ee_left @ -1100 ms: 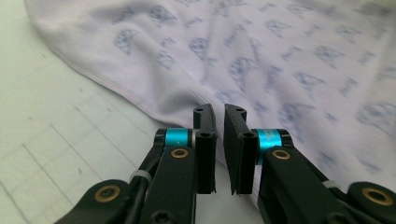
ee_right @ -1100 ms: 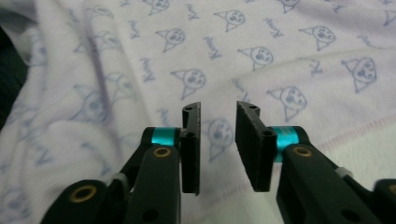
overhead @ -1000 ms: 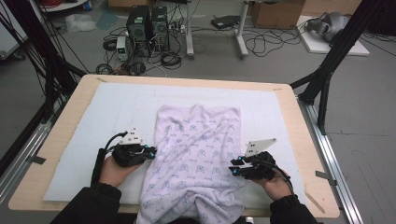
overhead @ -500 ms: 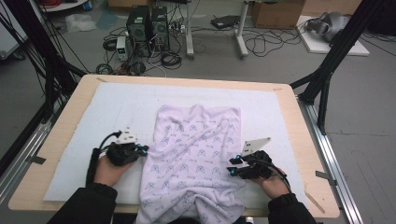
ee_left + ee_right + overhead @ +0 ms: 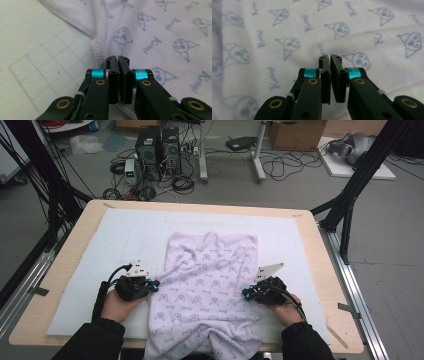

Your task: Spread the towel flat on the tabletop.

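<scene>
A pale lilac printed cloth (image 5: pixel 210 290), patterned with small blue cat-like faces and script and hemmed with a stitched edge, lies on the white quilted mat (image 5: pixel 100 250) that covers the wooden table (image 5: pixel 70 230). In the high view it sits at the middle of the mat, and its near end spills over the table's 6 o'clock edge toward the person. Its long axis runs from 12 to 6 o'clock, the far hem lying roughly straight across at 12. It looks thin, light and limp: it is puckered with soft folds, will sag and drape when lifted, and should not slip much from rubber pads. The stitched side hems are the sensible places to grip, one at each side, so that it lifts evenly. The left gripper (image 5: pixel 150 285) sits at the cloth's 9 o'clock edge; in the left gripper view its jaws are pressed together, and the hem (image 5: pixel 96 51) gathers into a fold right at their tips, so they appear to be pinching the edge. The right gripper (image 5: pixel 248 293) sits at the 3 o'clock edge; its jaws have just closed, and in the right gripper view they stand together over the cloth (image 5: pixel 294 37), with the hem passing beneath them, seemingly nipping the fabric, though the bite itself is hidden behind the jaws.
</scene>
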Motion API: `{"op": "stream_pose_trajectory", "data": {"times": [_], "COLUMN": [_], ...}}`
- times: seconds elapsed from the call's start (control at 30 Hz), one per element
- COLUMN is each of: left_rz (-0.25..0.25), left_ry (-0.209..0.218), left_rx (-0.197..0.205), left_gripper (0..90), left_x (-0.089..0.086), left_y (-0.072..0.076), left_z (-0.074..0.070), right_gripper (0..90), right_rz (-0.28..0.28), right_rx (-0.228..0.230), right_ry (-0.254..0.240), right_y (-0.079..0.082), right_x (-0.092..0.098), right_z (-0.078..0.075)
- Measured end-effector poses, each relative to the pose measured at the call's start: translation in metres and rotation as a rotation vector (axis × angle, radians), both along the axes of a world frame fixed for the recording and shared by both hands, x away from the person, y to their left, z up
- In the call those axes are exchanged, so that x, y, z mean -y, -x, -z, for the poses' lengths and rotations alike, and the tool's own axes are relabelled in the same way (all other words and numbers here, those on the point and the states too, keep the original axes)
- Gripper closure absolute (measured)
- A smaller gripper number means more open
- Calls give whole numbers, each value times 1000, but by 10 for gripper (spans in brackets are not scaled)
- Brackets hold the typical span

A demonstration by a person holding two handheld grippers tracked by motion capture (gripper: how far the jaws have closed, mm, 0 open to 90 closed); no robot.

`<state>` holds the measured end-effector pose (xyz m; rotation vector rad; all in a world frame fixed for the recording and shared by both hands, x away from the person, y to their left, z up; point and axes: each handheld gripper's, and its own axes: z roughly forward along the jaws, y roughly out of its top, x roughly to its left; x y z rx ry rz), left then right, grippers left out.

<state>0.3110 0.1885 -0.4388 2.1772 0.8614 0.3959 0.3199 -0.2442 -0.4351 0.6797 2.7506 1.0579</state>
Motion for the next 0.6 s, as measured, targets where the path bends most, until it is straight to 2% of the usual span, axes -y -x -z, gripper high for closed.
{"op": "stream_pose_trajectory", "data": {"times": [0.07, 0.13, 0.2, 0.27, 0.33, 0.37, 0.4, 0.43, 0.47, 0.53, 0.6], "left_rz": [-40, -81, -119, -180, -219, -220, -226, -231, -216, -182, -129], "left_ry": [11, 5, 18, 37, 58, 70, 58, 72, 78, 83, 96], "left_rx": [24, 69, 98, 133, 130, 114, 112, 110, 100, 108, 84], "left_gripper": [880, 881, 881, 881, 879, 872, 841, 748, 702, 649, 606], "left_x": [-4, -7, -8, -10, -11, -11, -12, -13, -16, -21, -26], "left_y": [-1, -4, -9, -17, -27, -32, -33, -33, -30, -21, -7], "left_z": [-3, -9, -13, -16, -15, -14, -14, -14, -16, -19, -22], "right_gripper": [878, 881, 882, 883, 882, 881, 865, 793, 769, 737, 717], "right_rz": [13, 32, 50, 79, 133, 155, 175, 194, 204, 199, 164], "right_rx": [12, 34, 52, 85, 107, 99, 80, 71, 77, 80, 94], "right_ry": [2, 14, -1, -18, -23, -24, -32, -44, -46, -71, -66], "right_y": [-6, -12, -21, -33, -46, -54, -61, -65, -65, -60, -46], "right_x": [-4, -9, -12, -14, -15, -14, -13, -11, -9, -4, -1], "right_z": [-2, -6, -13, -20, -24, -23, -21, -19, -20, -24, -33]}}
